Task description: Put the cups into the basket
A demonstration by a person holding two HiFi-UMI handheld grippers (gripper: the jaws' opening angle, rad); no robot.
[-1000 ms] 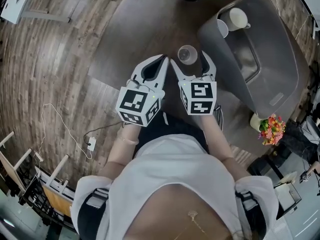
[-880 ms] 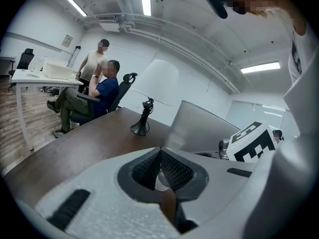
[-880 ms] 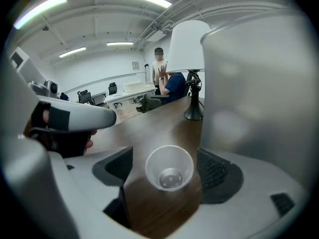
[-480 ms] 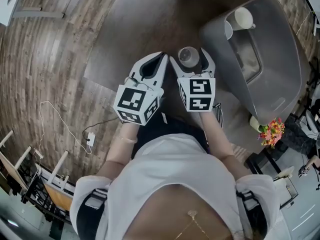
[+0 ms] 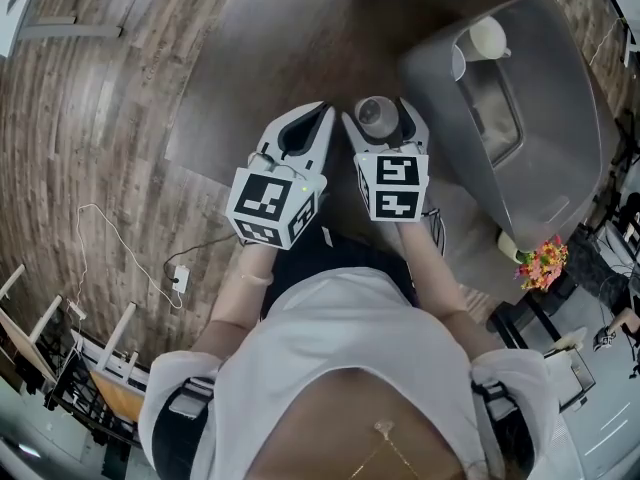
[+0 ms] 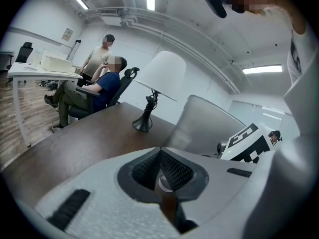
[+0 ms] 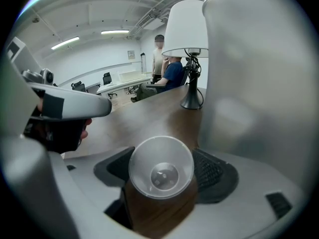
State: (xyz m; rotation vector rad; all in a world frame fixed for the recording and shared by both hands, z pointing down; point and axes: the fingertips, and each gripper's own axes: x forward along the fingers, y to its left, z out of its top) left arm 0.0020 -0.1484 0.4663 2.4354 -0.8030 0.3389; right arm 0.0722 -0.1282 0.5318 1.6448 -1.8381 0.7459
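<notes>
My right hand-held gripper (image 5: 380, 116) is closed on the clear cup (image 7: 161, 172), which sits between the pads above the tabletop (image 5: 270, 58), just short of the grey basket (image 5: 560, 118). The cup looks thin and slick, so I judge that too hard a squeeze could buckle it, and too light a one could let it slide out on the way over. The basket's near wall rises right beside the cup and could clip it. My left hand-held gripper (image 6: 160, 156), jaws together and empty, sits just beside the right. There is open room ahead and to the left. Two white cups (image 5: 487, 36) already crowd the basket's far end.
</notes>
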